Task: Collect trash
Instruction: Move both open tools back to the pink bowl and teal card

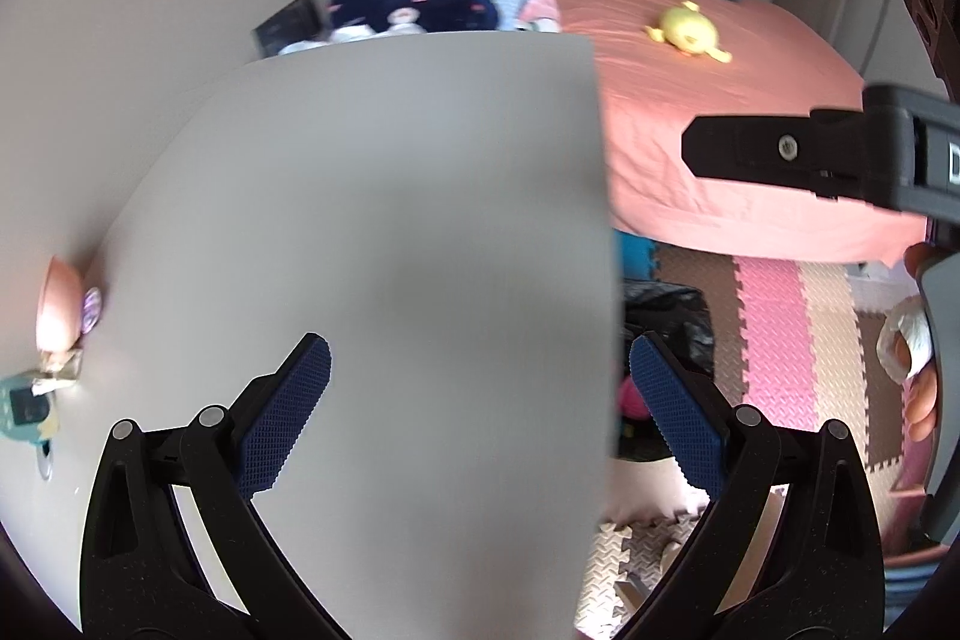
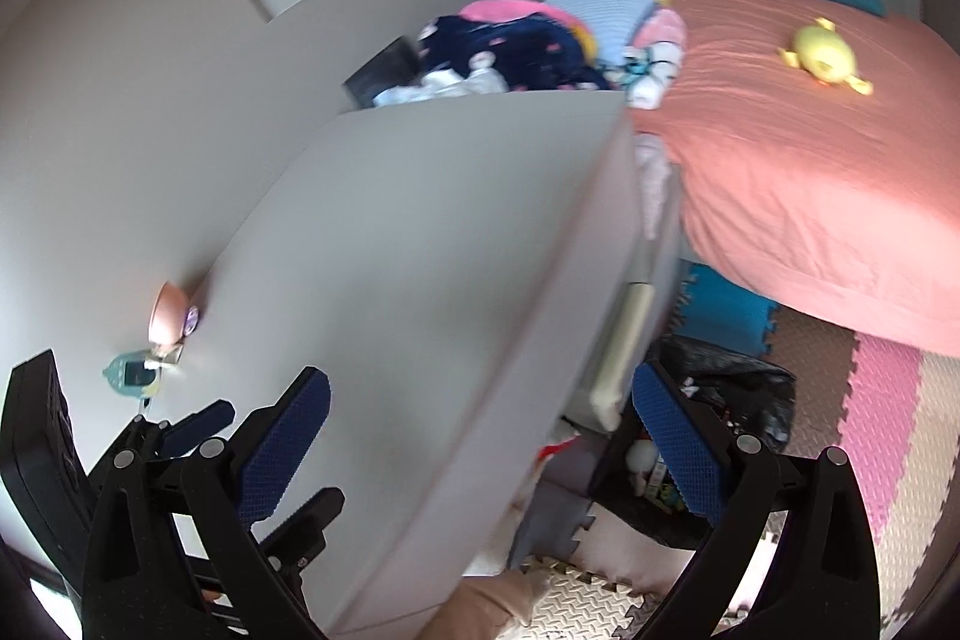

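**Inspector A:** Left wrist view: left gripper (image 1: 480, 412) stands with jaws spread wide, nothing between the pads, above a grey tabletop (image 1: 390, 220). Crumpled paper scrap (image 1: 60, 373) lies at the table's far left edge, by the wall, beside a pink bowl (image 1: 57, 301).

**Inspector B:** Confirmed. Right gripper (image 2: 480, 436) likewise gapes empty over the table's edge. Black trash bag (image 2: 738, 394) sits on the foam floor mat (image 2: 888, 400) below, between table and bed (image 2: 810, 172).
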The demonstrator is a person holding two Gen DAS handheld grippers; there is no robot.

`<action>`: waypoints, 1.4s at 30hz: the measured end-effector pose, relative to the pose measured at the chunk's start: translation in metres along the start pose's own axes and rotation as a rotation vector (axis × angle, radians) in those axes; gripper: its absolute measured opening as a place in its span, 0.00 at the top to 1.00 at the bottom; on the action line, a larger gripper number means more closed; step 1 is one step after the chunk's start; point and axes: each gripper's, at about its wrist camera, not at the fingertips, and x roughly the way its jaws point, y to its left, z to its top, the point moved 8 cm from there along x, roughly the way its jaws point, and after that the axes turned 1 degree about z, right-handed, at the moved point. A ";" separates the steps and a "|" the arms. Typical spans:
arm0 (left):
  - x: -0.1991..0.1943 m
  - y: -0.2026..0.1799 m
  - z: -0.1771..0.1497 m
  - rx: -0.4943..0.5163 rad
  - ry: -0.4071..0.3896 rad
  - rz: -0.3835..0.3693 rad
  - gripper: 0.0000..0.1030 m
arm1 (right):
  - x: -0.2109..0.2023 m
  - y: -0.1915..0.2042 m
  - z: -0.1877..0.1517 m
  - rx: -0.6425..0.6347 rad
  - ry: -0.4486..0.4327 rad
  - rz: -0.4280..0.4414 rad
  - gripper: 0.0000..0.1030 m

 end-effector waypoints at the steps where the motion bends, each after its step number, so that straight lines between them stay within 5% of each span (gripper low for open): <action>1: -0.001 0.010 -0.002 -0.015 -0.001 0.009 0.06 | 0.006 0.012 0.001 -0.014 0.006 0.008 0.03; 29: -0.052 0.295 -0.097 -0.509 -0.010 0.265 0.06 | 0.111 0.267 -0.023 -0.277 0.157 0.258 0.03; 42: -0.054 0.402 -0.143 -0.820 -0.022 0.292 0.06 | 0.149 0.347 -0.037 -0.362 0.215 0.275 0.03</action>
